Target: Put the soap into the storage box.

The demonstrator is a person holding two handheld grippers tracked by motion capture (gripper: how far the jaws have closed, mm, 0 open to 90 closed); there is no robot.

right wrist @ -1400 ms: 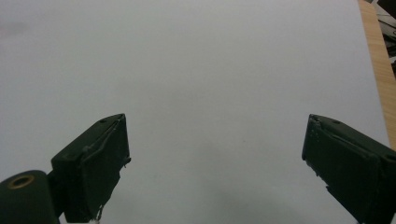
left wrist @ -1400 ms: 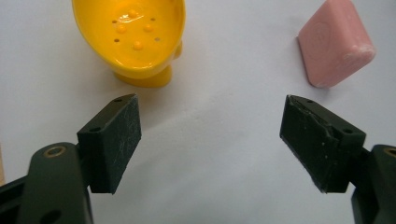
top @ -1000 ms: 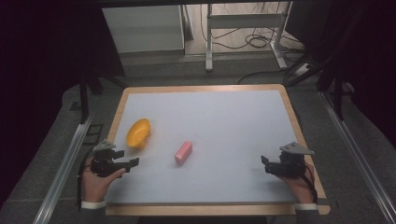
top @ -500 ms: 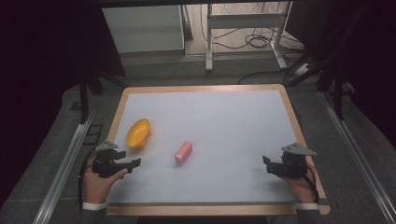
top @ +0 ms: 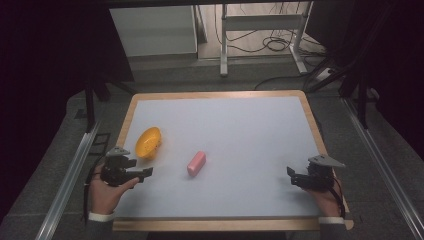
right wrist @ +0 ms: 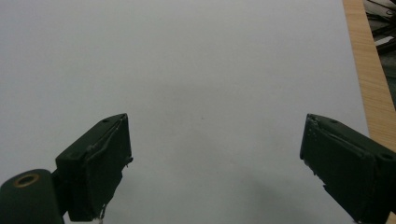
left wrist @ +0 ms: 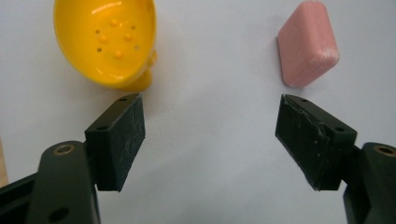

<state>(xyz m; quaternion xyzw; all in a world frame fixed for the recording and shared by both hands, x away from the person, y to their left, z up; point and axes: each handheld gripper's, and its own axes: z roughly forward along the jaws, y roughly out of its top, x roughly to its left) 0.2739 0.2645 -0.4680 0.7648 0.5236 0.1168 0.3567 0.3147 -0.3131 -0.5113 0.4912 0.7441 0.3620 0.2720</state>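
- The left gripper [top: 145, 173] rests at the near left part of the table [top: 250, 150], with its jaws wide apart and nothing between them.
- The yellow dish [top: 148, 142] lies just beyond this gripper, and the pink soap [top: 196, 163] lies near it, a little more to the centre of the table.
- In the left gripper view, the dish [left wrist: 106, 42] is ahead of one jaw and the soap [left wrist: 307, 44] is ahead of the other; neither is touched.
- I think the step is to reach for one of them. To do it well, the person should first turn the gripper so that only one thing sits between the jaws, then close slowly.
- The soap looks smooth, so a grip across its flat sides seems safer than across the corners.
- The right gripper [top: 290, 175] waits at the near right, also wide open and empty, well apart from both things.
- The dish stands tilted; what props it up is hard to make out.
- The top of the dish is cut off in the left gripper view.
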